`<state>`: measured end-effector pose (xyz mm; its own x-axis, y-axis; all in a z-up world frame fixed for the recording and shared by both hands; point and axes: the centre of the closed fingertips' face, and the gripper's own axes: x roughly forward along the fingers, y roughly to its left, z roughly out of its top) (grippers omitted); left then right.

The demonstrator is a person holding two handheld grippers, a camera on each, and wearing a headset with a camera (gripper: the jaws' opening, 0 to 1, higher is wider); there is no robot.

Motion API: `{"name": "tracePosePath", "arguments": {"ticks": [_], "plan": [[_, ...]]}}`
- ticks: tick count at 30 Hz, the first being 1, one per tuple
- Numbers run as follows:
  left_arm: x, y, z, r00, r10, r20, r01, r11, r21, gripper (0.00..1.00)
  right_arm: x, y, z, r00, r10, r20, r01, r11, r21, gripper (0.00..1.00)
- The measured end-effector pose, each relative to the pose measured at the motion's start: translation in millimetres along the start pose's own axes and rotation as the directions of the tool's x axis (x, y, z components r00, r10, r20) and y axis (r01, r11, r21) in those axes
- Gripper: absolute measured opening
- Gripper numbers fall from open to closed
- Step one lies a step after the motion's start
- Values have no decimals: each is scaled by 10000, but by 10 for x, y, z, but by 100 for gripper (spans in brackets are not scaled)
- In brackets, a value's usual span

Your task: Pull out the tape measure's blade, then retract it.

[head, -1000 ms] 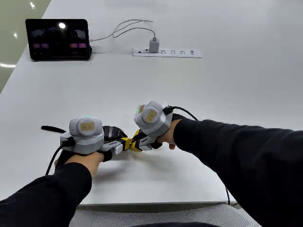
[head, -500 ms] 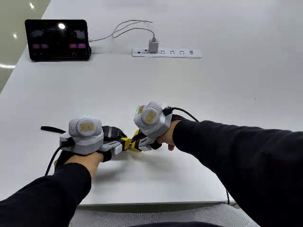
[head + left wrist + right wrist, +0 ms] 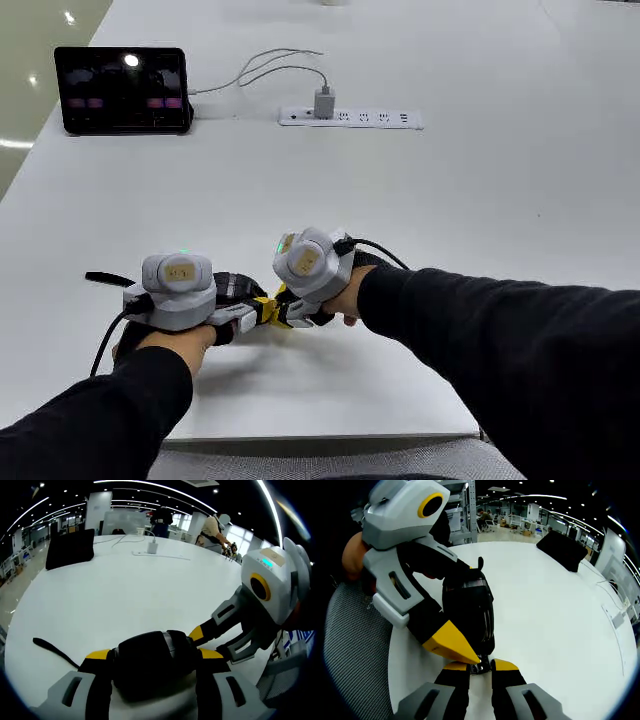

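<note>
The tape measure (image 3: 152, 667) is a black case lying near the white table's front edge, also seen in the head view as the tape measure (image 3: 232, 285). My left gripper (image 3: 152, 655) is shut on the case, one yellow-tipped jaw on each side. My right gripper (image 3: 481, 666) faces it and is shut on the blade's small metal end hook (image 3: 481, 668), right at the case mouth. Hardly any blade shows between hook and case (image 3: 467, 610). In the head view the left gripper (image 3: 240, 300) and right gripper (image 3: 278, 308) meet tip to tip. The case's black wrist strap (image 3: 110, 277) trails left.
A dark tablet (image 3: 122, 88) stands at the back left. A white power strip (image 3: 350, 118) with a plugged charger (image 3: 325, 102) and cable lies at the back middle. The table's front edge (image 3: 320, 436) is close below the grippers. A chair seat (image 3: 355, 645) sits beyond that edge.
The right gripper has edged a little left and nearer to me, closer to the case. The left gripper holds still. The head camera has tilted slightly.
</note>
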<state>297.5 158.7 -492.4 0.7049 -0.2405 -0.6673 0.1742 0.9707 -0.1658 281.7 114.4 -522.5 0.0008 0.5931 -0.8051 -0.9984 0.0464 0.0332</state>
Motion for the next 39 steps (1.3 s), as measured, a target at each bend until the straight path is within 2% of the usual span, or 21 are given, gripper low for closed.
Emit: {"name": "tracePosePath", "arguments": {"ticks": [15,18,23,28,32,34,35,37,39], "plan": [[-37,25,44,9995,-275,170,278,9995,-170,68,-93,-25,-23,9994,-283,207,274,9986,462,15],[-49,72,70,9991,-309,299,313,9994,-127,70,-134,-23,-31,9990,-307,335,288,9980,569,15],[-94,129,85,9981,-436,431,442,9989,-125,82,-206,-46,-60,9979,-432,487,391,9959,815,16],[-127,137,76,9970,-569,519,577,9982,-144,92,-309,-63,-85,9952,-598,772,501,9913,1219,18],[-132,133,54,9952,-776,591,782,9969,-72,99,-392,-109,-156,9921,-899,871,770,9868,1422,15],[-151,55,62,9883,-1284,822,1304,9913,-191,99,-435,-118,-212,9912,-960,910,804,9835,1620,16],[-163,45,56,9873,-1349,838,1368,9905,-167,99,-451,-121,-241,9910,-996,896,839,9828,1648,16],[-170,52,21,9888,-1351,641,1354,9908,-3,99,-495,-127,-303,9899,-1089,903,920,9805,1737,17],[-179,44,1,9876,-1447,614,1444,9895,98,99,-542,-122,-349,9888,-1128,974,914,9753,2009,19]]}}
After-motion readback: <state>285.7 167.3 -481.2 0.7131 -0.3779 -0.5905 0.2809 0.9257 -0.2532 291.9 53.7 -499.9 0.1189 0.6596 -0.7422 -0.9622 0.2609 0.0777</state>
